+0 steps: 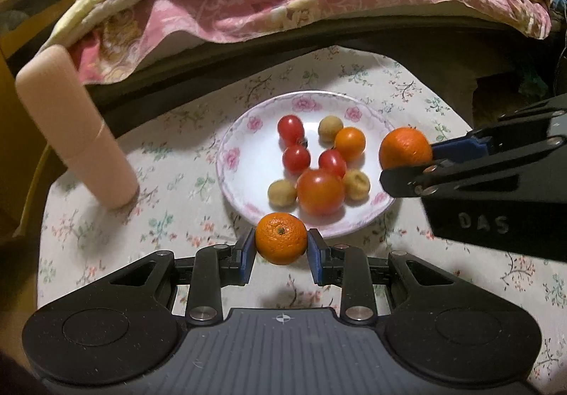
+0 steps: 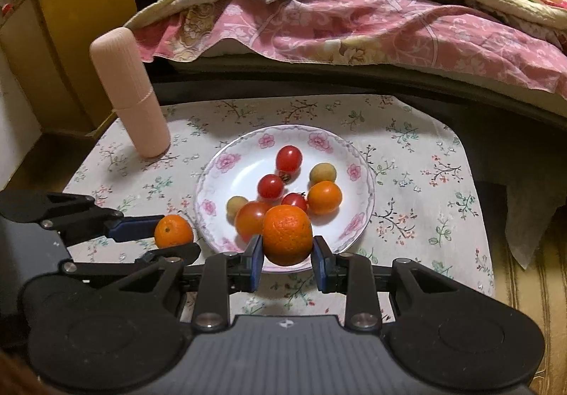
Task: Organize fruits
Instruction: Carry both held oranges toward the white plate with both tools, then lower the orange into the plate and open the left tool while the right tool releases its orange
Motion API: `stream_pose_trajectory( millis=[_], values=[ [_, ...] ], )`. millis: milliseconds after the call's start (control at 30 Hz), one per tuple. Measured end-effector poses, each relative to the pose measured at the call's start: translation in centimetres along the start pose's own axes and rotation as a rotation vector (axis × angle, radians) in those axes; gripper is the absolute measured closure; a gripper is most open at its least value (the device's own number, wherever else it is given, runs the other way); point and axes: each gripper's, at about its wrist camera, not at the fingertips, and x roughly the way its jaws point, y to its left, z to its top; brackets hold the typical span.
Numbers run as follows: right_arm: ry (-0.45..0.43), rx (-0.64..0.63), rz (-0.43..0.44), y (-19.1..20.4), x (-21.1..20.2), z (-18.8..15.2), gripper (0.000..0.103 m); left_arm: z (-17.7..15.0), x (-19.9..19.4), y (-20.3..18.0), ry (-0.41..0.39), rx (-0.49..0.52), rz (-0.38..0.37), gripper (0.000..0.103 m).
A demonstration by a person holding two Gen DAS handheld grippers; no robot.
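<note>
Plate [image 2: 365, 179]: three cherry tomatoes, three longans, larger tomato, small orange fruit. Left tongs [image 1: 281, 246] clamping mandarin [image 1: 281, 242] at near rim; right tongs [image 2: 287, 253] clamping second mandarin [image 2: 287, 233] over rim. Both undeposited; surface [image 2: 425, 182] otherwise fruitless.

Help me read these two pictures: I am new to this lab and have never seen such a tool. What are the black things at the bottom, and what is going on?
Each picture comes from a camera mounted on a hand-held gripper, looking forward along its two fingers; a person holds one in each hand, and there is no robot arm. In the left view, the left gripper is shut on a small mandarin near the plate's front rim. In the right view, the right gripper is shut on a larger orange. Each camera also sees the other gripper from the side. On the flowered tablecloth stands a floral plate with cherry tomatoes, small tan fruits and an orange fruit, and a pink cylindrical container stands behind it. A bed with a quilt lies beyond.
</note>
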Motion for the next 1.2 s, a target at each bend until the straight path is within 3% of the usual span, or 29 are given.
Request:
stream_pose_trajectory(
  millis=[1200],
  values=[
    [0.028, 0.000, -0.029, -1.5, 4.5, 2.1, 0.071, 2.7, 4.3, 1.1, 0.010, -0.014, 0.005, 0.064]
  ],
)
